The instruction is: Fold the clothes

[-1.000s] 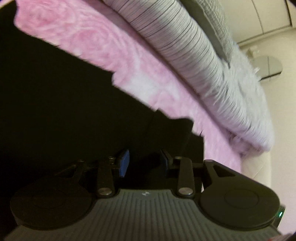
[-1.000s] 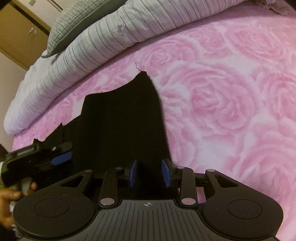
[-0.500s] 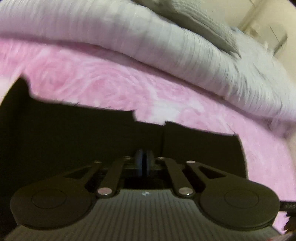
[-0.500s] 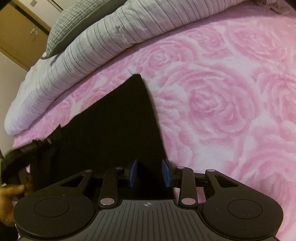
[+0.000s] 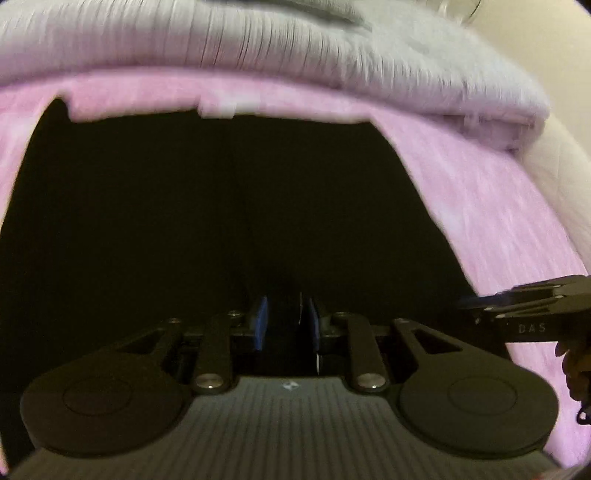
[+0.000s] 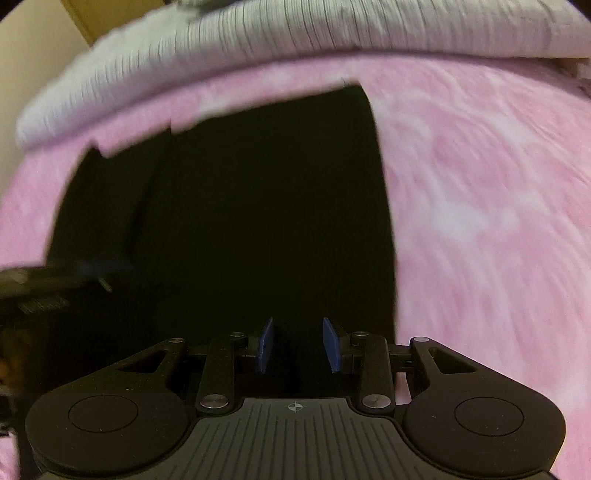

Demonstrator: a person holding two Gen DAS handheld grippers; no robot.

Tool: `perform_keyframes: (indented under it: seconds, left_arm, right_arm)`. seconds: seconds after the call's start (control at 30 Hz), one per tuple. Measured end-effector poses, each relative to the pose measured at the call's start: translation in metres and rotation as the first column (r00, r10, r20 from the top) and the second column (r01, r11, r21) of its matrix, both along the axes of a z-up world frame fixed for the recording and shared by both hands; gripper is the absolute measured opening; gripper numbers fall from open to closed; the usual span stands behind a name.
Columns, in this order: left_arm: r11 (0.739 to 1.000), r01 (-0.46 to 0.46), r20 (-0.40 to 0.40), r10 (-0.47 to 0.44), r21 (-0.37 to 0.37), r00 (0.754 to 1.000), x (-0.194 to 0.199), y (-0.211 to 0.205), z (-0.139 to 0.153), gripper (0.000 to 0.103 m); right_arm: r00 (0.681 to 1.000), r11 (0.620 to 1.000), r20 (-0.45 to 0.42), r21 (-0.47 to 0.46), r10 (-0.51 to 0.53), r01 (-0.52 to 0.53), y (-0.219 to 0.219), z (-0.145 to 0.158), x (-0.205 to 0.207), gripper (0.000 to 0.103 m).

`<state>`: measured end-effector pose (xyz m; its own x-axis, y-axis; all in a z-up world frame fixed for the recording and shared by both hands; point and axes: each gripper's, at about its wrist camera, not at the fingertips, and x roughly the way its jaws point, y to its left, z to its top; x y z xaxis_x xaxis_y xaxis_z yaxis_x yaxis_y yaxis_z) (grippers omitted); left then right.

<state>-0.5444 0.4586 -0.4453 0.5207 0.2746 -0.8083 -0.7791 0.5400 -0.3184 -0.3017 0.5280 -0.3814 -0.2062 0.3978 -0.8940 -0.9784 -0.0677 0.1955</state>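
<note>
A black garment [image 5: 221, 203] lies spread flat on the pink rose blanket [image 5: 498, 221] and fills the middle of both views [image 6: 258, 203]. My left gripper [image 5: 285, 314] hovers over its near part. Its jaws are opening, the blue pads stand apart, and I see no fabric pinched between them. My right gripper [image 6: 298, 332] stands open over the garment's near right part, close to its right edge. Each gripper shows in the other's view: the right one [image 5: 535, 306] at the garment's right edge, the left one [image 6: 55, 280] blurred at the left.
A grey striped duvet [image 5: 295, 48] is bunched along the far side of the bed [image 6: 258, 33]. Pink blanket [image 6: 480, 203] stretches to the right of the garment. A hand [image 5: 576, 365] holds the right gripper. A wall and wooden cupboard show at the far edges.
The left gripper shut half a second ago and has since parted its pads. Both grippers have swung across the bed, and the garment now fills far more of each view.
</note>
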Motion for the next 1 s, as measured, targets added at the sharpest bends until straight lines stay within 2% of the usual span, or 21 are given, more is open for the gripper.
perform_keyframes:
  seconds: [0.13, 0.23, 0.37, 0.43, 0.57, 0.67, 0.77, 0.83, 0.87, 0.9, 0.93, 1.0]
  left_arm:
    - [0.997, -0.057, 0.048, 0.06, -0.052, 0.997, -0.054, -0.067, 0.018, 0.017]
    - [0.994, -0.07, 0.047, 0.074, -0.087, 0.996, -0.085, -0.111, 0.027, 0.018]
    - [0.984, -0.078, -0.019, 0.076, -0.159, 0.997, -0.119, -0.162, 0.023, 0.017]
    - [0.975, -0.1, -0.065, 0.089, -0.2, 0.994, -0.137, -0.187, 0.021, 0.015]
    - [0.943, -0.219, -0.103, 0.199, -0.249, 0.974, -0.179, -0.243, 0.023, 0.012]
    - [0.925, -0.303, -0.154, 0.273, -0.229, 0.95, -0.194, -0.282, 0.032, 0.011]
    - [0.916, -0.355, -0.198, 0.319, -0.189, 0.927, -0.2, -0.313, 0.046, 0.011]
    - [0.909, -0.38, -0.225, 0.339, -0.172, 0.914, -0.199, -0.327, 0.057, 0.012]
    - [0.907, -0.39, -0.23, 0.35, -0.159, 0.908, -0.199, -0.333, 0.064, 0.011]
    - [0.91, -0.393, -0.213, 0.36, -0.136, 0.908, -0.197, -0.334, 0.075, 0.013]
    - [0.916, -0.386, -0.177, 0.364, -0.109, 0.914, -0.195, -0.333, 0.086, 0.015]
    - [0.932, -0.358, -0.138, 0.347, -0.066, 0.928, -0.188, -0.326, 0.1, 0.019]
  right_arm:
    - [0.997, 0.998, 0.068, -0.045, -0.03, 0.033, -0.079, 0.013, -0.006, 0.034]
    - [0.997, 0.996, 0.022, -0.052, -0.067, 0.068, -0.129, 0.033, -0.009, 0.034]
    - [0.999, 0.984, 0.023, -0.172, -0.047, 0.051, -0.182, 0.021, -0.023, 0.034]
    - [0.999, 0.98, 0.034, -0.198, -0.026, 0.033, -0.209, 0.018, -0.028, 0.034]
    - [0.999, 0.965, 0.025, -0.263, 0.02, -0.013, -0.261, 0.019, -0.032, 0.034]
    - [0.996, 0.96, -0.016, -0.267, 0.084, -0.085, -0.295, 0.02, -0.03, 0.039]
    - [0.99, 0.969, -0.055, -0.206, 0.129, -0.138, -0.32, 0.027, -0.022, 0.04]
    - [0.99, 0.97, -0.064, -0.202, 0.127, -0.137, -0.33, 0.032, -0.013, 0.04]
    - [0.993, 0.966, -0.065, -0.23, 0.103, -0.116, -0.334, 0.033, -0.007, 0.04]
    - [0.995, 0.961, -0.064, -0.261, 0.077, -0.091, -0.337, 0.033, -0.001, 0.04]
    - [0.996, 0.967, -0.076, -0.247, 0.041, -0.059, -0.341, 0.038, 0.006, 0.04]
    - [0.994, 0.987, -0.107, -0.16, 0.001, -0.018, -0.343, 0.055, 0.012, 0.04]
